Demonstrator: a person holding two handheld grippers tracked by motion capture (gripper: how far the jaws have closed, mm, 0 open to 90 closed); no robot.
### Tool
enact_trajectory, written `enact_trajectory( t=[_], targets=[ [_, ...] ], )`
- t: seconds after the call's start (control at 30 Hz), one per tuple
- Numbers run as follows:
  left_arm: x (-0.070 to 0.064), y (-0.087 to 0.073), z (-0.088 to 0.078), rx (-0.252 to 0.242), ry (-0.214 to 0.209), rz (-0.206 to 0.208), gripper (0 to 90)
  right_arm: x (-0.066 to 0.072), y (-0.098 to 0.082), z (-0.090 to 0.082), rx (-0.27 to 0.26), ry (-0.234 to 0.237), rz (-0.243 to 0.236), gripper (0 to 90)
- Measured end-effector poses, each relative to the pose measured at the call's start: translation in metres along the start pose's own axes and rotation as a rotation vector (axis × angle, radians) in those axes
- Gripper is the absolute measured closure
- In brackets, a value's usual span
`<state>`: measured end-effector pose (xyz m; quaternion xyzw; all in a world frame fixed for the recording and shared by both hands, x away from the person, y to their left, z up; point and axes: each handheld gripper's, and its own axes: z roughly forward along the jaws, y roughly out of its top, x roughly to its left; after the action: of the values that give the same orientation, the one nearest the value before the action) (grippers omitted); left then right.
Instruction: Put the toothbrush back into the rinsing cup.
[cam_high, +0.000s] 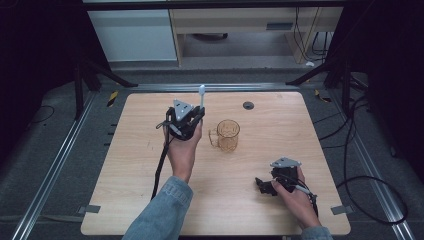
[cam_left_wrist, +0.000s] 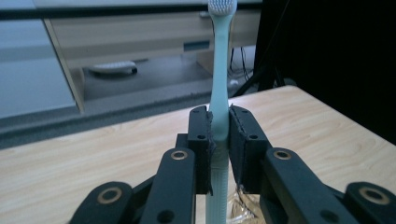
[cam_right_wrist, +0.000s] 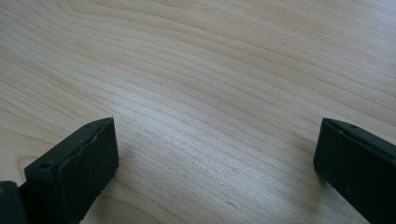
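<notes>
The bench (cam_high: 250, 210), a pale wooden top, takes up the middle of the high view, with dark floor and cables around it and cabinets across the upper edge. It carries little, which leaves both hands room to work.

Next in size, the left hand-held gripper (cam_high: 192, 117) is raised just left of the frame's centre, its jaws turned upward and away from the person. The right hand-held gripper (cam_high: 264, 186) rests low in the lower right of the frame, pointing left across the wood; in its own view the two jaws stand wide apart with nothing but bare bench between them, so it looks parked while the other hand works.

The amber glass mug (cam_high: 228, 135) stands upright at the centre, handle to the left, just right of the left hand and apart from it. It seems meant as the holder for the brush, though that is a judgement.

Smallest is the pale green toothbrush (cam_left_wrist: 219, 93). The left jaws are closed tight on its handle, gripping it partway along, so that the bristle head rises to the top centre of the left gripper view and the tail hangs below the pads. Held upright like that, it could drop tail-first into the mug; a glimpse of amber glass beneath the jaws may be the mug, but the view there is too cramped to be sure.
</notes>
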<state>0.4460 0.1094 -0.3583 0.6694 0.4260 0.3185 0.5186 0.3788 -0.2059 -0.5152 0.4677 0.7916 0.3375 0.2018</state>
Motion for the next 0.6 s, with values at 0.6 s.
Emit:
enact_trajectory(
  t=[0.6],
  targets=[
    [-0.016, -0.010, 0.003, -0.135, 0.021, 0.028, 78.6, 0.001, 0.000, 0.000, 0.000, 0.009, -0.007, 0.3]
  ],
)
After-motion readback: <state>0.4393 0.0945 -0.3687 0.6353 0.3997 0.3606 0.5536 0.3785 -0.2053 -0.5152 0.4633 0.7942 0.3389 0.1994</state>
